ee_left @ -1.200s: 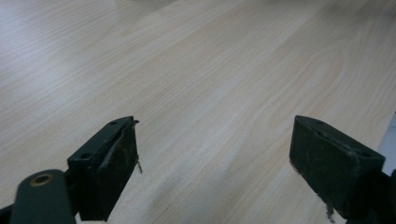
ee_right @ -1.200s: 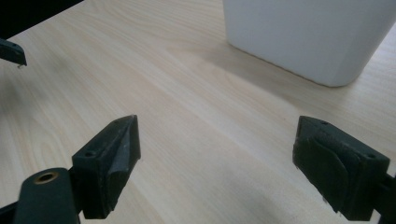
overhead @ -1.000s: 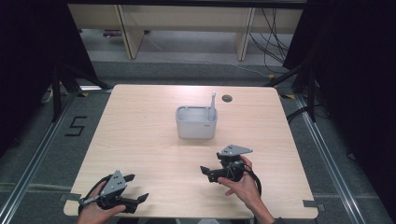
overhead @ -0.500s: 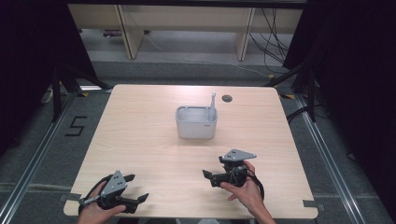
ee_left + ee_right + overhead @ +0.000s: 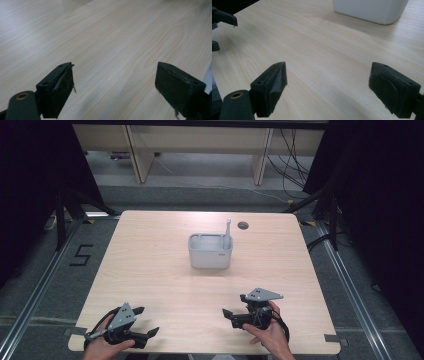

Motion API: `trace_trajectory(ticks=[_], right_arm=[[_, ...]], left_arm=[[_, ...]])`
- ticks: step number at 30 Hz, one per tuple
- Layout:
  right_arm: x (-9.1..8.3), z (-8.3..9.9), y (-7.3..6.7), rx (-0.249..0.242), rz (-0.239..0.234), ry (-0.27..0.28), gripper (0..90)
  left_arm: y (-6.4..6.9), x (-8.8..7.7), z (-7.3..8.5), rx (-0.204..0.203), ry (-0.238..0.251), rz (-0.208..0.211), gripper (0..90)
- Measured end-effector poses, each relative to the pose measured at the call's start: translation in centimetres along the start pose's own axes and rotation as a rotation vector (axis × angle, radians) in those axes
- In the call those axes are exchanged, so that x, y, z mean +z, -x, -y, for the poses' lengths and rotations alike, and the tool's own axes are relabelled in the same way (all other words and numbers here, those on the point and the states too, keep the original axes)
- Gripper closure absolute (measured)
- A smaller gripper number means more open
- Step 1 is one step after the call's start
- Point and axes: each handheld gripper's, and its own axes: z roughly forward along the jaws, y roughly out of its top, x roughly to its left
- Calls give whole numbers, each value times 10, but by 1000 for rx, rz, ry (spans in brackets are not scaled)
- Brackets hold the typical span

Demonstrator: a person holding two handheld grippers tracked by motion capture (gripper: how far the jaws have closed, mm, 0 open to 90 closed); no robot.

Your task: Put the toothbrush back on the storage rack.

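One white bin point(image 5: 210, 252) stands on the table point(image 5: 150, 250), well ahead of both grippers, with a single pale upright stick point(image 5: 228, 231) rising from its right compartment. Two grippers sit near the table's front edge: the left gripper point(image 5: 145, 322) and the right gripper point(image 5: 232, 312), jaws spread wide, gripping nothing, bare wood between their fingers point(image 5: 58, 90).

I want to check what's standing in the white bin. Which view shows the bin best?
The high view: the whole bin shows from above, with a thin white stick upright at its right side. The right gripper view catches just its lower wall; the left gripper view shows bare table.
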Motion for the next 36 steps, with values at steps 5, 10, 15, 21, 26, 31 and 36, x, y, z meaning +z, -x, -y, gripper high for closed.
trace_trajectory(ticks=[5,10,15,21,26,31,36], right_arm=[[-7,6,-1,-4,-15,5,159],[-11,12,-4,-7,-12,-6,160],[-15,16,-8,9,-9,-10,162],[-16,21,-10,-19,-12,-2,162],[-17,23,-12,-27,-7,-20,162],[-18,24,-13,-20,-16,-28,162],[-19,24,-14,-21,-7,-27,162]], left_arm=[[0,-1,0,8,-11,3,147],[1,0,0,-8,6,3,147],[0,-1,0,4,-7,0,147],[1,-1,0,-12,10,-4,147],[0,0,0,-5,3,-9,147],[1,-1,0,-12,11,-1,147],[-1,-1,0,9,-9,-1,147]])
